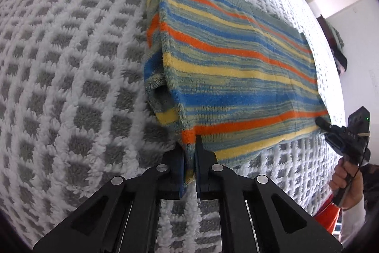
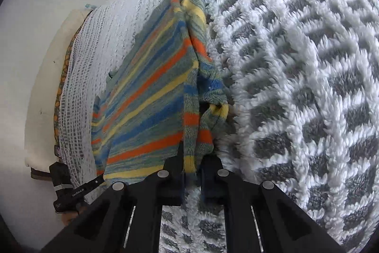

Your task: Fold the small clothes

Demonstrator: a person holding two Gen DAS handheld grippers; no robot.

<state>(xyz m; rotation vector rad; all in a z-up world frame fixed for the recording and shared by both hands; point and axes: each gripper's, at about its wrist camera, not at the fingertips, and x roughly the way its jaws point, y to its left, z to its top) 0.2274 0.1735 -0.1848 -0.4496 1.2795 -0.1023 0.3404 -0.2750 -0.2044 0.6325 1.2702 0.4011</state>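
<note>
A small knitted sweater with orange, yellow, blue and grey-green stripes lies spread on a fluffy white-and-grey checked blanket. Its sleeve is bunched underneath at the left. My left gripper is shut on the sweater's near hem corner, with the cloth pinched between its pads. The right gripper bites the other hem corner at the far right. In the right wrist view, my right gripper is shut on the sweater at its hem, and the left gripper holds the opposite corner at lower left.
A person's hand with an orange sleeve holds the right gripper's handle. The blanket covers a bed; a patterned sheet edge and a white wall lie beyond it. Dark clothes hang at the right.
</note>
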